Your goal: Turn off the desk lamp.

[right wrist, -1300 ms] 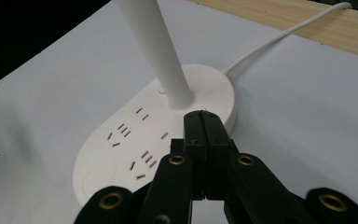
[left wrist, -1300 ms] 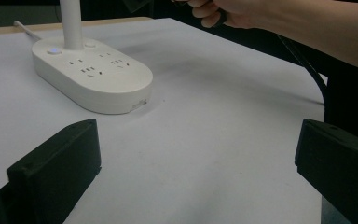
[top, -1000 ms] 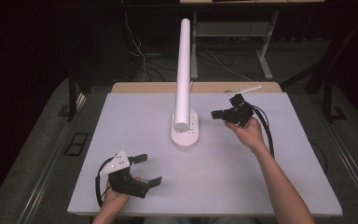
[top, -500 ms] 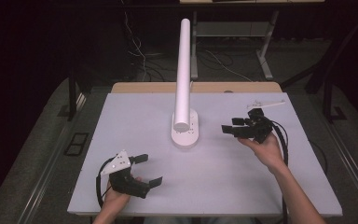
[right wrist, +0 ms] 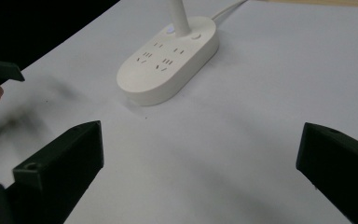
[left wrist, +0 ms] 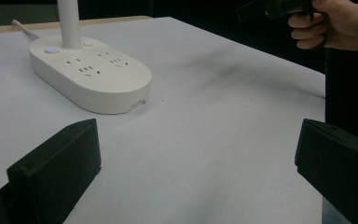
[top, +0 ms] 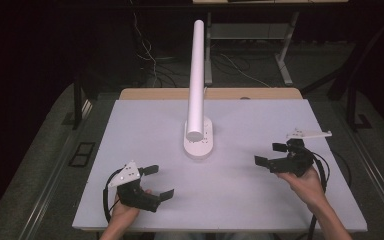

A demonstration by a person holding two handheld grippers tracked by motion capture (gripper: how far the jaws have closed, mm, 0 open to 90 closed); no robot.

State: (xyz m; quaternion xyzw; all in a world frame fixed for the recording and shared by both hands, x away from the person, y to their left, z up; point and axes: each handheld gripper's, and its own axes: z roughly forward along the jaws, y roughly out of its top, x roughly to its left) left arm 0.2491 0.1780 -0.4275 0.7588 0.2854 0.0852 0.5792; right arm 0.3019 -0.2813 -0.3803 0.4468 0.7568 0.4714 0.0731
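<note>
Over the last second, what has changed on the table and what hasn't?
The right tongs have drawn back from beside the lamp base toward the person and out toward the table's right edge, open and empty throughout. Nothing was taken hold of or let go. The left tongs stayed open near the front left of the white table, and the lamp did not move.

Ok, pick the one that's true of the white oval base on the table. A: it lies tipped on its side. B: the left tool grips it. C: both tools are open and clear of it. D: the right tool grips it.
C: the base stands flat with its post upright, while the left tool and the right tool are open, each well apart from it.
</note>
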